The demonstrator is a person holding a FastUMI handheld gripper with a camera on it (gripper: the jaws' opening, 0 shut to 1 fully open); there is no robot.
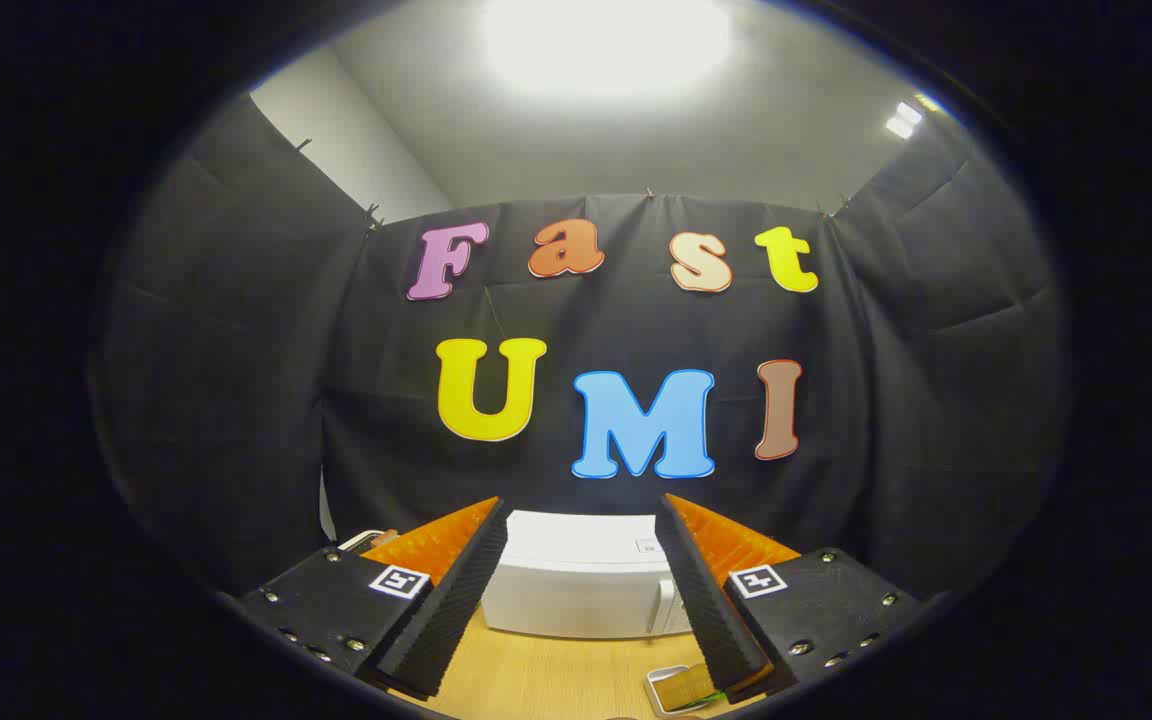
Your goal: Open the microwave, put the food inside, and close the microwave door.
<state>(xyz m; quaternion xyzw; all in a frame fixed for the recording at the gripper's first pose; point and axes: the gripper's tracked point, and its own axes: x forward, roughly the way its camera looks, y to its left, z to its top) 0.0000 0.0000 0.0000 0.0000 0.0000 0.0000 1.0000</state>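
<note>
— Looking along our gripper [581, 530], what do we have?

— We hold it well above the wooden worktop [556, 680], its fingers [456, 580] spread wide apart with nothing gripped between them.

— And the microwave?

— We see the white microwave [576, 580] beyond the fingers, framed in the gap between them, standing on the worktop against the black cloth wall [236, 400]. Its door looks shut.

— Where is the food?

— We spot a small white tray [671, 688] with something brownish in it, on the worktop near the right finger, partly hidden behind its tip. We cannot tell what the food is.
</note>
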